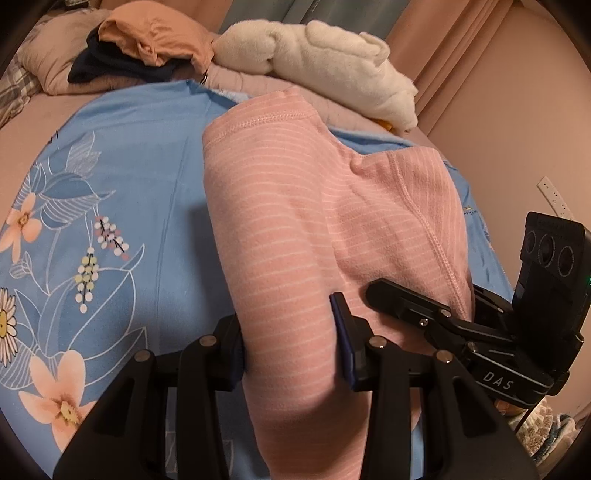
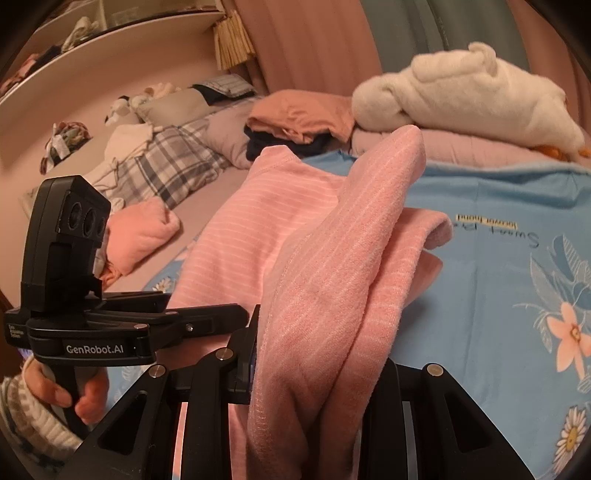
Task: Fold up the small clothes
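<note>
A blue floral sheet (image 1: 122, 155) covers the bed; on it lies the pink, white-striped garment (image 1: 280, 206), stitched hems showing, partly lifted. Left hand-held gripper (image 1: 291, 350) and right hand-held gripper (image 2: 314, 373) each pinch its near folds

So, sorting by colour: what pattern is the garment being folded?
Pink garment with thin white stripes, clearest in the left wrist view.

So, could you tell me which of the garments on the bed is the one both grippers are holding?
The pink striped garment on the blue floral sheet; the orange, dark and white fleece items lie untouched at the bed's far end.
</note>
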The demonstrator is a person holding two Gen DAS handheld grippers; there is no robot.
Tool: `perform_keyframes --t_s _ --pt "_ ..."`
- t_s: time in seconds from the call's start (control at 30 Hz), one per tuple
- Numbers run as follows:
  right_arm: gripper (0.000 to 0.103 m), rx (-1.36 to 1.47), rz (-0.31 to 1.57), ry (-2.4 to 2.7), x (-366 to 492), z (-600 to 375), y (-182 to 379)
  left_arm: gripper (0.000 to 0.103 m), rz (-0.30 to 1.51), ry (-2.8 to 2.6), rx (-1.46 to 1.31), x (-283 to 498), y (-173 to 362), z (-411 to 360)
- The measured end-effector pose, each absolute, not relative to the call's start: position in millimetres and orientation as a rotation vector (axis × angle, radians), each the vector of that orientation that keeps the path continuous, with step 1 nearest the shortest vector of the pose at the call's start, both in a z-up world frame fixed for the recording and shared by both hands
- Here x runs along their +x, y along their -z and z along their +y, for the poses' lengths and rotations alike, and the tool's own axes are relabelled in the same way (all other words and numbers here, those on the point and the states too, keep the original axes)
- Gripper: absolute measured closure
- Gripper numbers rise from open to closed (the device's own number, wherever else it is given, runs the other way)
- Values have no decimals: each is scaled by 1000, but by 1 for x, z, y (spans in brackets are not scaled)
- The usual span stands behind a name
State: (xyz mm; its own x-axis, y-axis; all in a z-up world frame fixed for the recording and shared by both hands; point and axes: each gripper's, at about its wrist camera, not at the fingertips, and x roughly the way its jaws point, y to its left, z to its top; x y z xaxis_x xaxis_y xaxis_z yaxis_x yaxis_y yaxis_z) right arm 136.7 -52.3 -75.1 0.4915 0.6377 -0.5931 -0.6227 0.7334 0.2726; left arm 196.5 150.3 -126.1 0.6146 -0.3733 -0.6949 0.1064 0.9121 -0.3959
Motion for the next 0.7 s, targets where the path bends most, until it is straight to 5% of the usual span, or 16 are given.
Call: perform_keyframes --t_s 0.7 --pt "71 77 901 -754 160 -55 116 55 973 251 -384 214 167 161"
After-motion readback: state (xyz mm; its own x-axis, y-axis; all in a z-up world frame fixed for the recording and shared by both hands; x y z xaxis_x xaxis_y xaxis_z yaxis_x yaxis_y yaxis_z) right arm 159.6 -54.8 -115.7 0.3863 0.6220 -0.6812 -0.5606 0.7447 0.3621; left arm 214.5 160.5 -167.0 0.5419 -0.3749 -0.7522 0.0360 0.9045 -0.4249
